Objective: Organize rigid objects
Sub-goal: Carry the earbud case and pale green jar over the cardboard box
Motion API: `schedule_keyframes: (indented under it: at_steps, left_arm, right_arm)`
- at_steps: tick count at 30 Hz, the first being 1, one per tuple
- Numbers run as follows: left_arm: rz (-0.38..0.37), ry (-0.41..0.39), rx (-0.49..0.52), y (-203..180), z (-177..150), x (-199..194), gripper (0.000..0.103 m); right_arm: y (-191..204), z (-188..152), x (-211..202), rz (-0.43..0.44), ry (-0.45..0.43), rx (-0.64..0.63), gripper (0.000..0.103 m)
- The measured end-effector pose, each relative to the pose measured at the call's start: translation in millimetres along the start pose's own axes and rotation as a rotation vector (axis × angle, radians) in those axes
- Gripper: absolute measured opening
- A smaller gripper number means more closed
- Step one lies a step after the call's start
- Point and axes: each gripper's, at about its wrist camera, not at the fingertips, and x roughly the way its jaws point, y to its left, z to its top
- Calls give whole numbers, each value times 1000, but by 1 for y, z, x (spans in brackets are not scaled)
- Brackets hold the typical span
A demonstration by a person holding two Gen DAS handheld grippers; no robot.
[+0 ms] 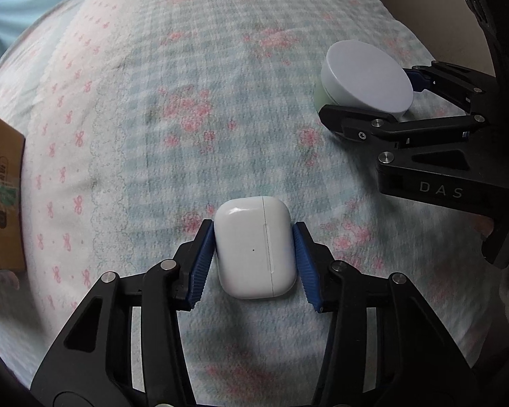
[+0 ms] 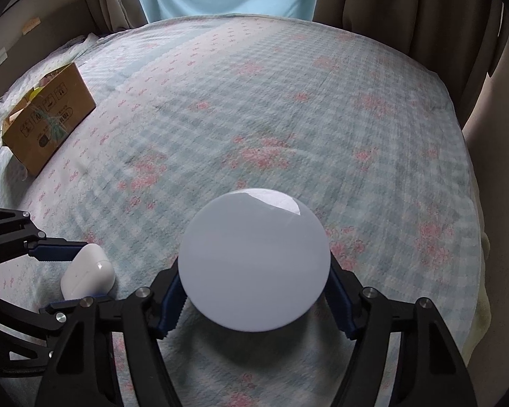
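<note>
Bedspread [image 2: 288, 108] underneath, left gripper [image 1: 254, 261] clamped on white earbud case [image 1: 254, 247], right gripper [image 2: 254, 302] pinching round white container [image 2: 254, 261], cardboard box [image 2: 51, 115] well apart.

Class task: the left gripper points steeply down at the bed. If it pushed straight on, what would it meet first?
The left gripper already has the white earbud case between its pads, so case and fingertips would press straight into the floral bedspread beneath.

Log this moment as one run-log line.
left tongs: shut on earbud case | right tongs: shut on round white jar | cardboard box: far left on bedspread
</note>
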Motion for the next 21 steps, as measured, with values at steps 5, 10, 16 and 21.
schedule_keyframes:
  at_steps: [5, 10, 16, 21]
  left_arm:
    - [2, -23, 1, 12, 7, -26, 43]
    - [-2, -60, -6, 28, 22, -62, 43]
    - [-35, -108, 3, 54, 34, -124, 43]
    - [-75, -169, -17, 90, 37, -184, 43]
  right_arm:
    - [2, 11, -19, -17, -15, 34, 67]
    - [10, 29, -52, -41, -35, 29, 67]
    - [27, 60, -103, -55, -49, 32, 67]
    - [60, 93, -145, -60, -74, 1, 67]
